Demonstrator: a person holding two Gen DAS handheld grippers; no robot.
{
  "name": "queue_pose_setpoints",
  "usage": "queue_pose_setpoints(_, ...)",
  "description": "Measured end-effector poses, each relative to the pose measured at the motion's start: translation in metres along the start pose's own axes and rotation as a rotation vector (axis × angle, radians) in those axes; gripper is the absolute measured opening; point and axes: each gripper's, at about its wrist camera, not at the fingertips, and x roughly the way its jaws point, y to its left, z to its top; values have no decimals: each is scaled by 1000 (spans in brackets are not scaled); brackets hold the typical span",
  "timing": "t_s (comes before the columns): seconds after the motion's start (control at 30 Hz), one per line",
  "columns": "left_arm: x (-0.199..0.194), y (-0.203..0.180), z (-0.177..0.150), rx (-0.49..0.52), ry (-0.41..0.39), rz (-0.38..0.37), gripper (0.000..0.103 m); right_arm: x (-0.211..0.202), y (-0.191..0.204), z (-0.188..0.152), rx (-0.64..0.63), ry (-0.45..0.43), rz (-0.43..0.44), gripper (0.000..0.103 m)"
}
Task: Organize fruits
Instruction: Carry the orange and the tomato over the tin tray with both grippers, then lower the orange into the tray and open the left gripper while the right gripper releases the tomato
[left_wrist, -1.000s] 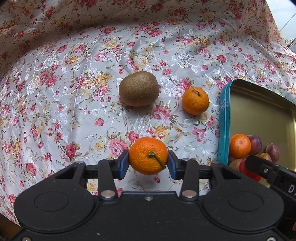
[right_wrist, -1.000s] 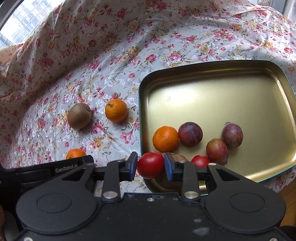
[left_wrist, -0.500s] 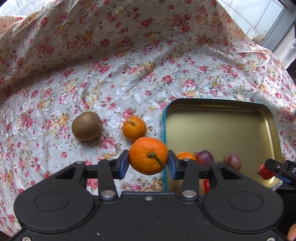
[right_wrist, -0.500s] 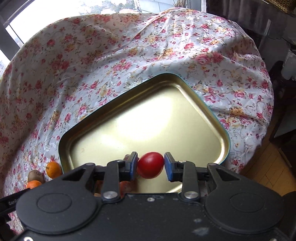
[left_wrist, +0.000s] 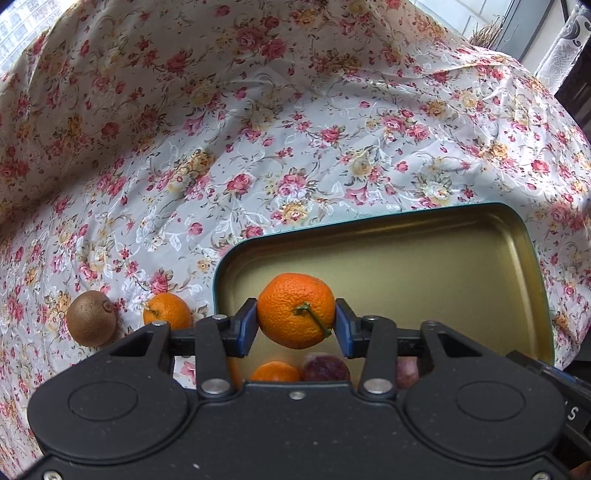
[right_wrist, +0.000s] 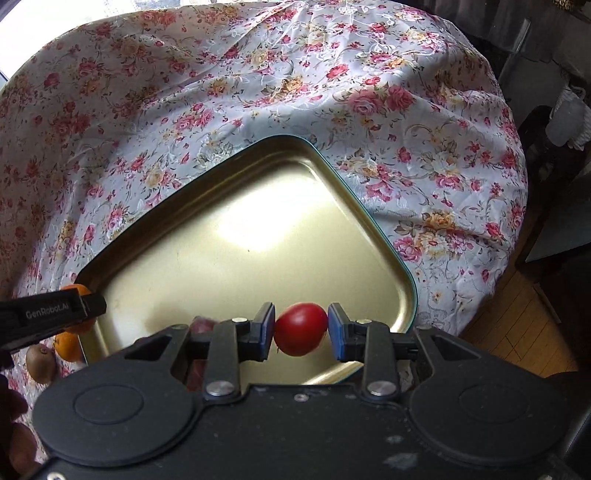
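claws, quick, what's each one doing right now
Left claw: closed on an orange, above the tray.
Right claw: closed on a red tomato, above the same tray.

The left gripper (left_wrist: 296, 320) holds an orange (left_wrist: 295, 310) above the tray (left_wrist: 424, 229); a kiwi (left_wrist: 91, 317) lies lower left.

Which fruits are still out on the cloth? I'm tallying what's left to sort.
Two lie outside the tray: a kiwi and a small orange, on the floral cloth beside its rim.
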Motion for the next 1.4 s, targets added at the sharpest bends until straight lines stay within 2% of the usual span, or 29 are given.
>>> queue_pose_setpoints(0.17, 10, -5, -3, 11, 25, 10, 51, -3, 1, 0, 7, -52, 7, 33)
queue_pose_setpoints(0.3, 15, -6, -3, -1, 37, 17, 51, 2, -7, -7, 14, -24, 11, 33)
queue_pose_setpoints(0.43, 15, -9, -5, 5, 42, 13, 51, -6, -12, -6, 36, -68, 36, 33)
queue_pose_setpoints(0.6, 11, -12, -7, 30, 26, 24, 52, -14, -10, -6, 27, -112, 13, 33)
queue_pose_setpoints(1.4, 11, -6, -13, 30, 70, 36, 55, -11, -6, -7, 25, -97, 8, 33)
